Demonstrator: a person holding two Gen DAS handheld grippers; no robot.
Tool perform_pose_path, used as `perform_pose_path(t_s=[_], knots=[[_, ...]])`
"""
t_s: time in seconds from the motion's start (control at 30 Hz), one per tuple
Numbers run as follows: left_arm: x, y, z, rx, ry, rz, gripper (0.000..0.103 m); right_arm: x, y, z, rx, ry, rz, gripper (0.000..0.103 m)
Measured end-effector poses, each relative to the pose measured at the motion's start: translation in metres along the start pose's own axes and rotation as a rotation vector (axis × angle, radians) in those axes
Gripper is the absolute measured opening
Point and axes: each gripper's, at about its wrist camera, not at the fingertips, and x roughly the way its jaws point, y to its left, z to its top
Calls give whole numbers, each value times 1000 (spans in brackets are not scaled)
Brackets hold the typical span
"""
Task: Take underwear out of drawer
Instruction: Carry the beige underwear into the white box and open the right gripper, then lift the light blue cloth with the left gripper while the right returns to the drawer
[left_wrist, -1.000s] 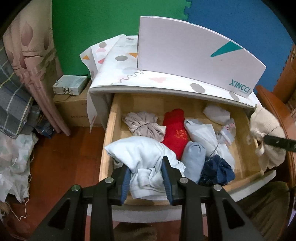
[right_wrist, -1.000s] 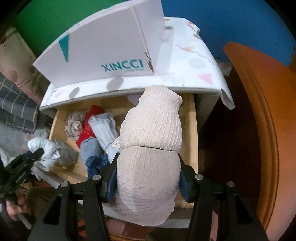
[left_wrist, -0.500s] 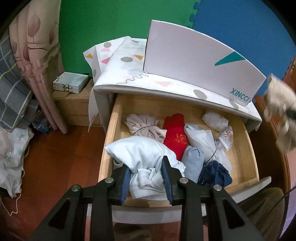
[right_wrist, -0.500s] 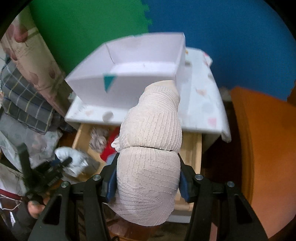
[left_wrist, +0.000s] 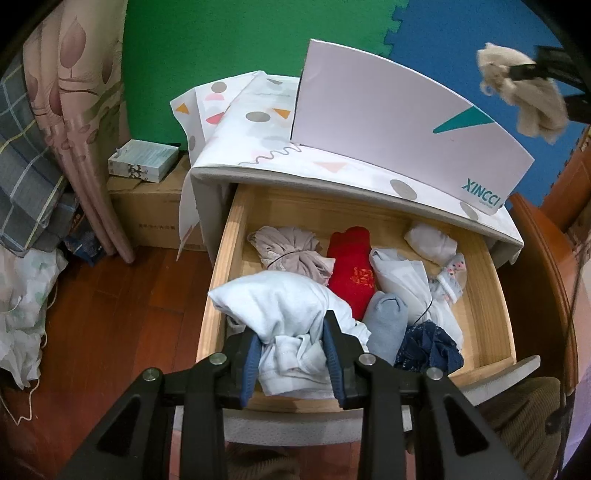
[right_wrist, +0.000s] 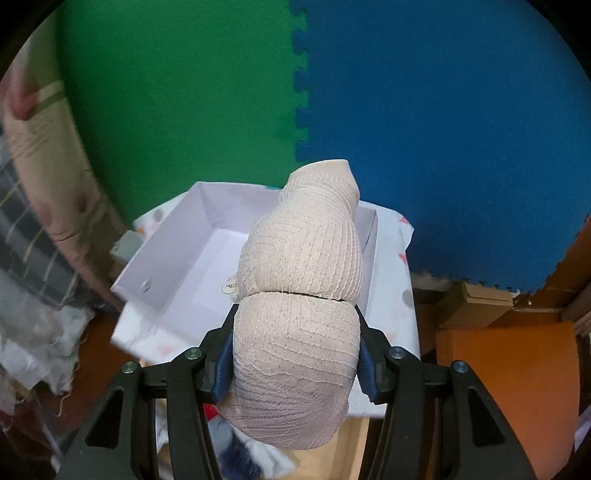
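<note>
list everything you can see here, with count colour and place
drawer: 1, wooden, pulled open
white box: 1, on the cabinet top
beige bundle: 1, above the box
white bundle: 1, drawer's front left
red bundle: 1, drawer middle
navy bundle: 1, drawer front
foam mats: 2, green and blue, wall
left gripper: 1, black, shut on white bundle
right gripper: 1, black, shut on beige bundle

We count two grippers (left_wrist: 291, 354) (right_wrist: 295, 354), each clamping one garment, seven rolled garments lying in the one open drawer (left_wrist: 221, 273), one white box (left_wrist: 406, 136), and two foam wall mats, green and blue.
</note>
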Motion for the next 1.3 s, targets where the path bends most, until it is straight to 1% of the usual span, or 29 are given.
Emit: perform_pose_path(t_s=[0.13, 0.27, 0.43, 0.57, 0.7, 0.77, 0.83, 0.87, 0.93, 0.97, 1.0, 1.03, 1.2, 1.3], knots=[[0, 2, 0, -3, 2, 5, 32, 42, 5, 13, -38, 46, -65, 50], [2, -2, 0, 10, 8, 10, 32, 80, 4, 11, -52, 114, -83, 50], [5, -3, 1, 11, 22, 10, 32, 105, 2, 8, -66, 163, -90, 51], [7, -3, 1, 11, 24, 7, 32, 115, -2, 0, -59, 191, -77, 52], [8, -4, 1, 9, 28, 10, 32, 125, -1, -10, -79, 223, -81, 53], [7, -3, 1, 10, 26, 11, 32, 124, 4, -13, -109, 214, -100, 53], [8, -4, 1, 11, 27, 13, 32, 123, 3, -14, -91, 216, -89, 54], [8, -4, 1, 10, 27, 16, 32, 122, 9, -15, -88, 215, -85, 55], [8, -3, 0, 10, 27, 16, 32, 121, 12, -17, -92, 210, -97, 58], [8, -3, 0, 10, 26, 17, 32, 119, 13, -17, -95, 203, -108, 59], [8, -3, 1, 11, 27, 17, 32, 117, 13, -17, -95, 198, -109, 64], [9, -3, 1, 11, 29, 17, 32, 115, 11, -15, -91, 194, -117, 65], [8, -3, 0, 16, 26, 28, 32, 88, 11, -14, -63, 150, -94, 66], [7, -4, -1, 20, 21, 33, 32, 64, 9, -20, -52, 132, -53, 68]])
